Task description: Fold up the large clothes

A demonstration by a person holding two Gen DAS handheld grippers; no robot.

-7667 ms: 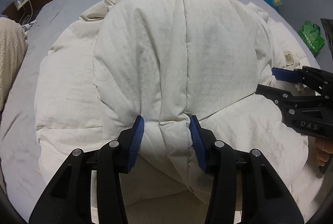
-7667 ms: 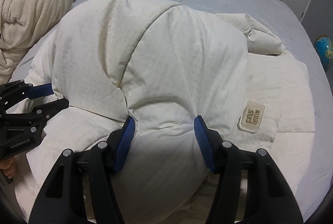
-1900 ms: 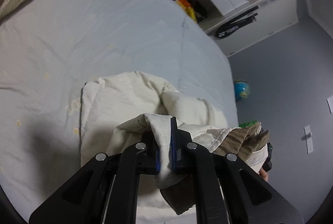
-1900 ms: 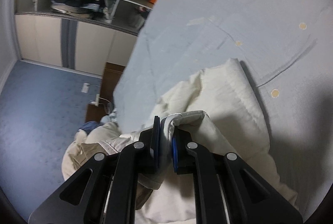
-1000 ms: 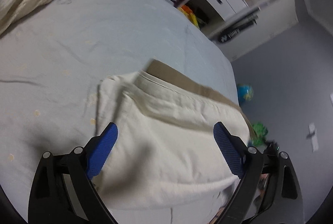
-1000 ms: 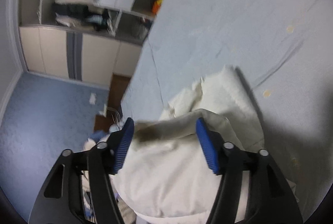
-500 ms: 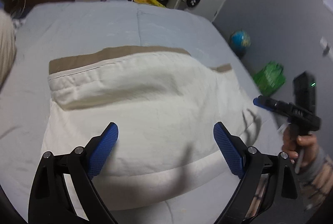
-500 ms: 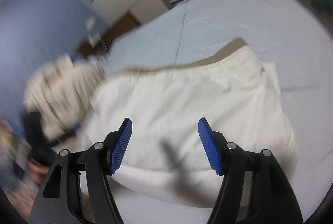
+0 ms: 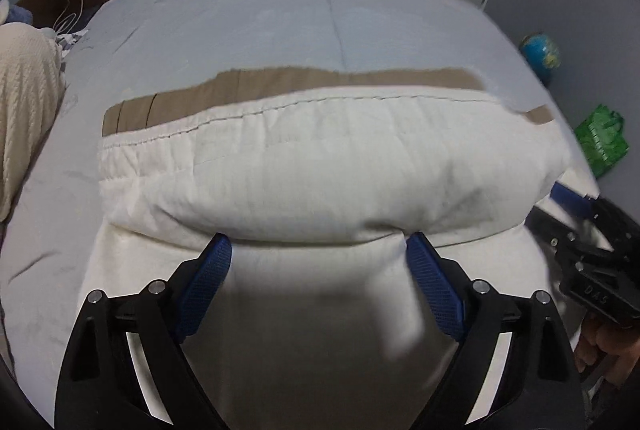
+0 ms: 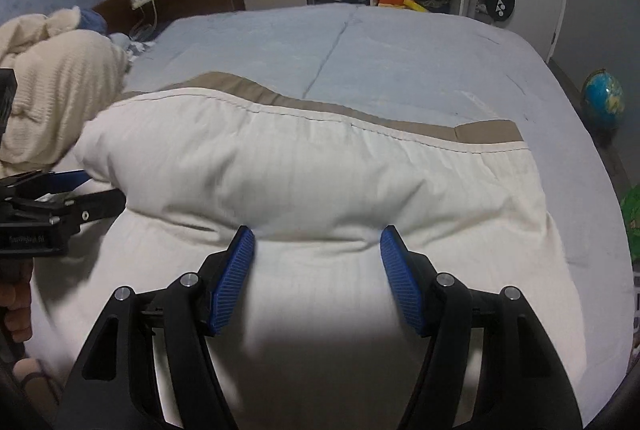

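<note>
Garment: cream padded coat [image 9: 328, 166] is lying folded across the bed's [image 9: 280, 18] near edge
Left gripper [image 9: 320, 270]: fingers are spreading wide, holding nothing
Right gripper [image 10: 316, 262]: fingers are gaping, gripping nothing

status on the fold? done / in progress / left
Done: the cream padded garment lies on the blue bed as a doubled-over bundle, top layer's stitched edge set just short of the tan lining strip at the far side.
In hand: nothing; left claw and right claw are both open at the near fold.
Left: the bundle is puffy and wide, so probably another fold or flattening.
</note>
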